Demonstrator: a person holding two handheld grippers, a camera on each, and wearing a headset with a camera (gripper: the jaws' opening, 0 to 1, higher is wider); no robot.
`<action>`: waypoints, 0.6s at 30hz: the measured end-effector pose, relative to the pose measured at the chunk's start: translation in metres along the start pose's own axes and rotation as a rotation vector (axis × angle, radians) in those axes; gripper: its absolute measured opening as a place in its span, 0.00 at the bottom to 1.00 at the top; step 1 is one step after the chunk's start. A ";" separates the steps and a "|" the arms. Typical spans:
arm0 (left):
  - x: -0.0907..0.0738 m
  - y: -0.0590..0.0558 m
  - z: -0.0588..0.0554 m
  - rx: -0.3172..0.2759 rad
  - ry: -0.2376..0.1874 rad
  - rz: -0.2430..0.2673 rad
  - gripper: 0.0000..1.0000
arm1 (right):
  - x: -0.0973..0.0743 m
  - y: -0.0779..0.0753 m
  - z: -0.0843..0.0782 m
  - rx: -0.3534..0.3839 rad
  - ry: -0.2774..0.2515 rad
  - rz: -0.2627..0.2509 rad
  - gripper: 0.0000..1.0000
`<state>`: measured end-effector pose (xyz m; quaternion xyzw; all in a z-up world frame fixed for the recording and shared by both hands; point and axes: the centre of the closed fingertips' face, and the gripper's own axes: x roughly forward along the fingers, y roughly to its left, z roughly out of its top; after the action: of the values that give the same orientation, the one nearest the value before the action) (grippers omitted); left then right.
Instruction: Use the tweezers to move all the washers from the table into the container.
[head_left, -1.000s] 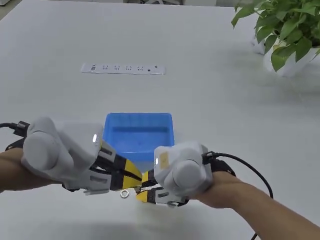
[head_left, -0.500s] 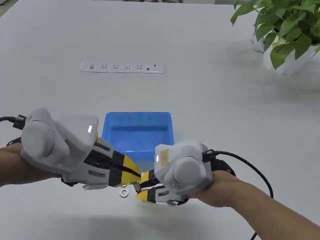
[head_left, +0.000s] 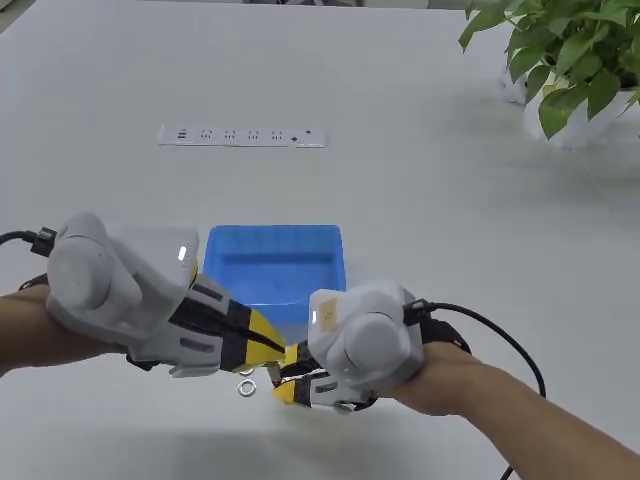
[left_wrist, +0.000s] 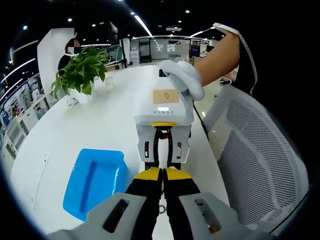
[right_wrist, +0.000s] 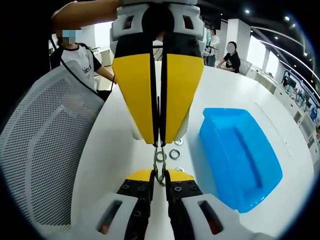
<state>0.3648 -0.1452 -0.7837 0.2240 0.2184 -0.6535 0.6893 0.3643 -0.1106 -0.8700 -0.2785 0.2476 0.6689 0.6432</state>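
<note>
Clamping tweezers (right_wrist: 157, 167): left gripper (right_wrist: 159, 143), right gripper (right_wrist: 159, 182)

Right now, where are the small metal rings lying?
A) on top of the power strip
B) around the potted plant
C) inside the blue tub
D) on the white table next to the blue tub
D: the washers lie on the white table, just beside the blue container, whose floor looks bare.
</note>
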 end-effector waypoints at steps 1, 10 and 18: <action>0.000 0.000 0.000 -0.001 -0.001 -0.001 0.05 | 0.000 0.000 0.000 0.000 0.000 0.000 0.11; 0.000 -0.001 0.000 0.005 0.006 -0.007 0.04 | 0.000 0.001 0.000 0.007 -0.005 0.002 0.11; -0.003 -0.002 0.003 0.011 0.011 -0.008 0.04 | -0.002 0.003 0.004 0.007 -0.010 0.006 0.10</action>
<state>0.3624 -0.1442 -0.7794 0.2306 0.2193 -0.6562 0.6842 0.3611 -0.1098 -0.8658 -0.2724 0.2476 0.6714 0.6432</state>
